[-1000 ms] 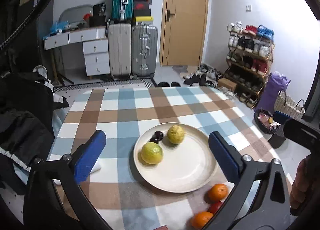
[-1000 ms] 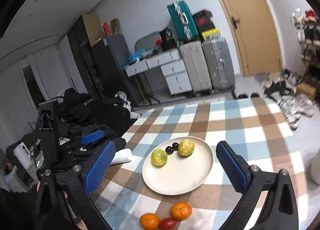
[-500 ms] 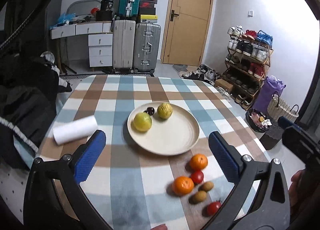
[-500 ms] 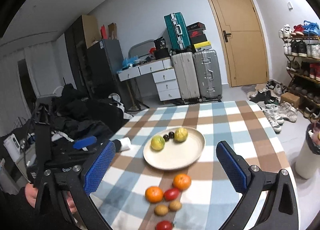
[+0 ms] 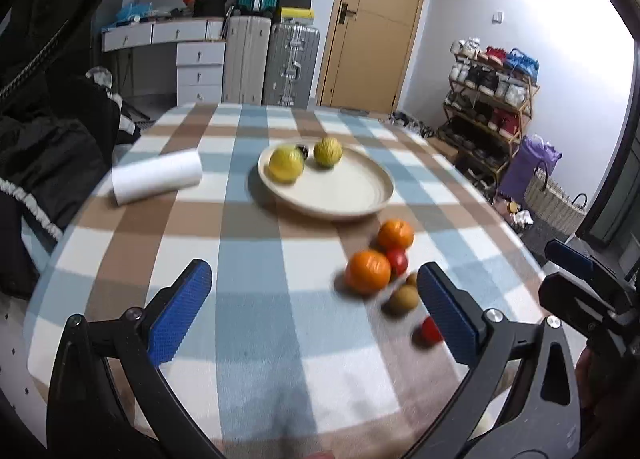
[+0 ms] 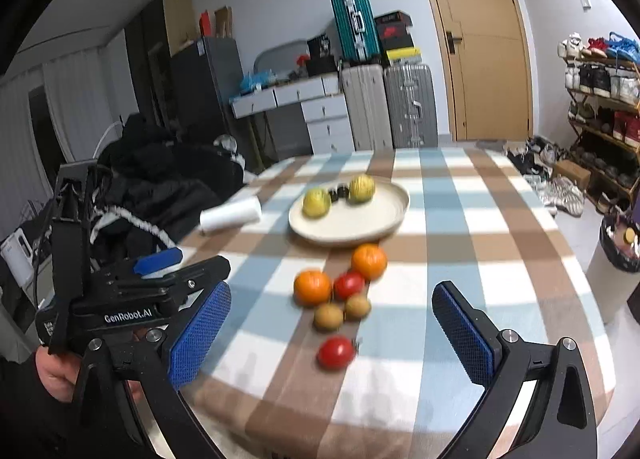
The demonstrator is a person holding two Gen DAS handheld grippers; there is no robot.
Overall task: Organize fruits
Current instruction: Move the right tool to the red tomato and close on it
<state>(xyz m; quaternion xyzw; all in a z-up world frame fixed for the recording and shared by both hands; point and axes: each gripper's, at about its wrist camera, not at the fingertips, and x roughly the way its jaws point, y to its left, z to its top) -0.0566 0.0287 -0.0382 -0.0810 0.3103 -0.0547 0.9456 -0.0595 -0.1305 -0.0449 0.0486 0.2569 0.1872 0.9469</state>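
Observation:
A cream plate (image 5: 352,195) (image 6: 372,227) on the checked tablecloth holds two yellow-green fruits (image 5: 285,164) (image 6: 316,202) and small dark fruits (image 6: 338,192). In front of the plate lie two oranges (image 5: 367,272) (image 6: 312,287), two red tomatoes (image 6: 335,352) (image 5: 397,261) and two brown kiwis (image 6: 328,316) (image 5: 404,299). My left gripper (image 5: 312,313) is open above the near table edge, with the fruit cluster beside its right finger. My right gripper (image 6: 334,333) is open, and the loose fruits show between its fingers. Neither holds anything.
A white paper roll (image 5: 157,178) (image 6: 231,214) lies left of the plate. Dark clothing (image 5: 44,147) is piled off the table's left side. Suitcases (image 5: 272,59), drawers, a door and a shoe rack (image 5: 492,99) stand behind. A bin (image 6: 616,259) sits right of the table.
Both grippers have pulled back toward the near edge of the table. The plate now looks farther off, and the loose oranges, tomatoes and kiwis have come into full view.

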